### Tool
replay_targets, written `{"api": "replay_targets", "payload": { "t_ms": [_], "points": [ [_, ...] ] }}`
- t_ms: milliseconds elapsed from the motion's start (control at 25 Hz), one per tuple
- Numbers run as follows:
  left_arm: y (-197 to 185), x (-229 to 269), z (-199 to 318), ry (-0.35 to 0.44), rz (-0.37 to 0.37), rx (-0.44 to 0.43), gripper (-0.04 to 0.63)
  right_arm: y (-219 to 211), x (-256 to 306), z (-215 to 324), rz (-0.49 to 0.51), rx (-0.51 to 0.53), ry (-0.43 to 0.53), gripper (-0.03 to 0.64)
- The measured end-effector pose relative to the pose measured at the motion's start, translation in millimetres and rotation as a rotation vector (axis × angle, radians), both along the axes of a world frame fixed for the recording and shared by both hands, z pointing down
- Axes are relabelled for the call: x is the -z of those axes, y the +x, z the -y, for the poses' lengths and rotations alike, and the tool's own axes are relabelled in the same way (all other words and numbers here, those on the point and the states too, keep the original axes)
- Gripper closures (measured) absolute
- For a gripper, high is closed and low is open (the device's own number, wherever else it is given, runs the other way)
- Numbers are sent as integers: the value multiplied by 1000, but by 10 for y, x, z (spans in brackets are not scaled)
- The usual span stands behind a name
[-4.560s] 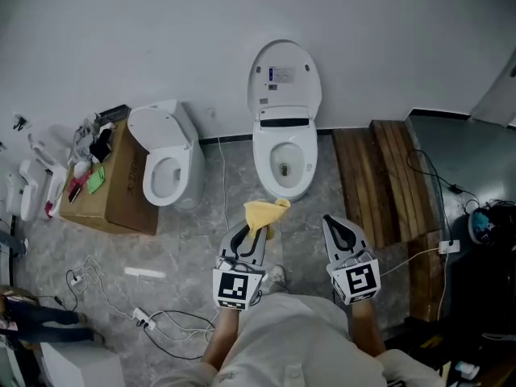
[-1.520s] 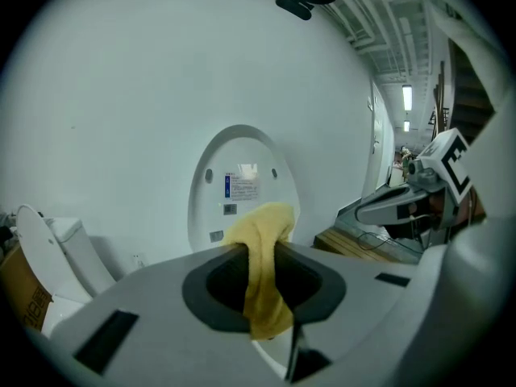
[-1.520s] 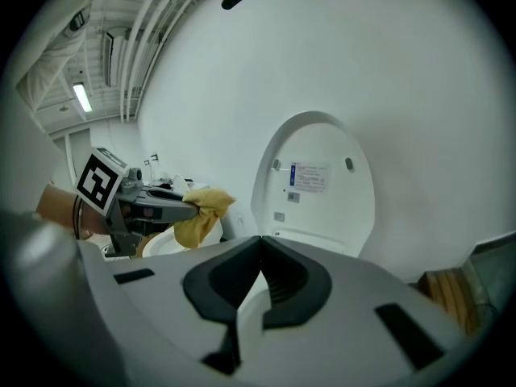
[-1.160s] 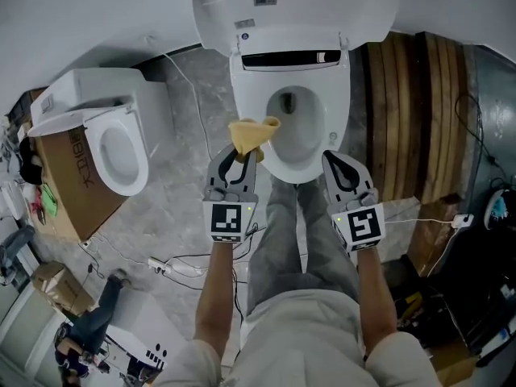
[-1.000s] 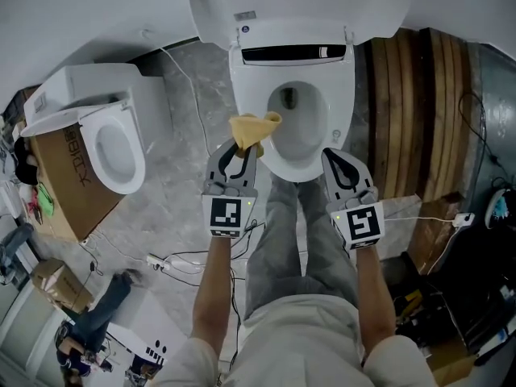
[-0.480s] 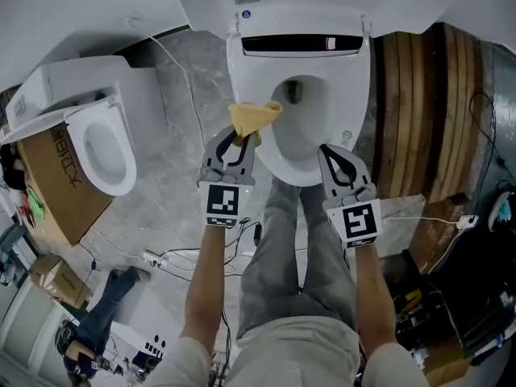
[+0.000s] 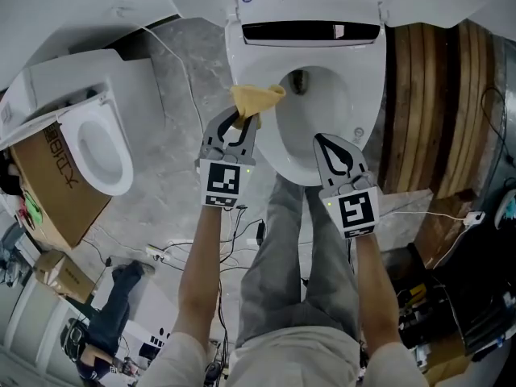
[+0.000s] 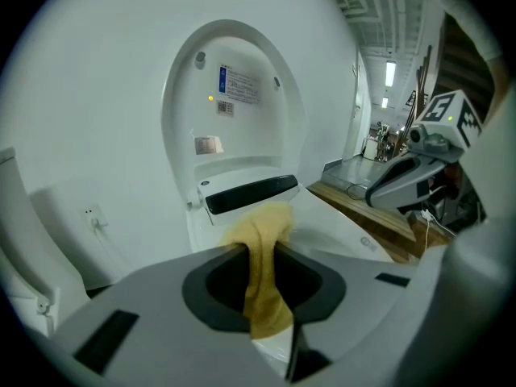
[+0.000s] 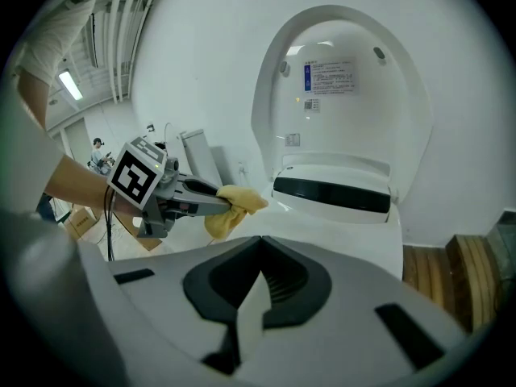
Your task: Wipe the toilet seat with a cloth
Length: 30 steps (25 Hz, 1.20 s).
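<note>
We stand over the toilet [image 7: 242, 63] with its lid [image 8: 234, 95] tipped up against the wall, which leaves the whole toilet seat [image 7: 369, 79] bare and within reach. Off to our left sits a second toilet [image 7: 89, 147], well apart and outside this job. Our left gripper [image 7: 241, 113] reaches forward over the left side of the seat, and its fingers are pinched tight on the yellow cloth [image 7: 256, 99]. A wad of it bunches out past the tips, so fabric rather than plastic should meet the seat. We cannot tell whether the cloth is touching the rim or hangs just above it. Our right gripper [image 7: 326, 143] hovers near the front of the bowl, fingers pressed together on nothing, apparently held back so the wiping side has room.
</note>
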State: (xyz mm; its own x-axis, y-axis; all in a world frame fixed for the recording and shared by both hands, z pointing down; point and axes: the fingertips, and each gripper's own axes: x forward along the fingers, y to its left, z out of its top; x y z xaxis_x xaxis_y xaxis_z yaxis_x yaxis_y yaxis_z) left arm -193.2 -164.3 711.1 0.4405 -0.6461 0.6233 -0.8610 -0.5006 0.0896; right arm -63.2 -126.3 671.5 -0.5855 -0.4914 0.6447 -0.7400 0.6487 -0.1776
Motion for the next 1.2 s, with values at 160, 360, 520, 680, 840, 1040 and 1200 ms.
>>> {"api": "replay_targets", "payload": {
  "t_ms": [160,360,520,680,840,1040,1200],
  "points": [
    [-13,-184,57,-11,12,-23,514,26,-107,13,-5,-13,-5,610],
    [-8,-391,129,-22,32,-69,514,44,-161,5,-15,-28,-12,610],
    [-9,-585,162,-45,65,-108,514,44,-196,-50,-15,-38,-23,610],
    [27,-751,177,-64,97,-154,514,57,-216,-97,-18,-38,-33,609],
    [54,-883,160,-82,119,-186,513,98,-250,-139,-21,-38,-41,609],
    [73,-958,129,-110,134,-204,513,148,-306,-184,-15,-47,-49,610],
    [79,-972,120,-139,109,-183,513,174,-306,-217,-9,-30,-54,610]
  ]
}}
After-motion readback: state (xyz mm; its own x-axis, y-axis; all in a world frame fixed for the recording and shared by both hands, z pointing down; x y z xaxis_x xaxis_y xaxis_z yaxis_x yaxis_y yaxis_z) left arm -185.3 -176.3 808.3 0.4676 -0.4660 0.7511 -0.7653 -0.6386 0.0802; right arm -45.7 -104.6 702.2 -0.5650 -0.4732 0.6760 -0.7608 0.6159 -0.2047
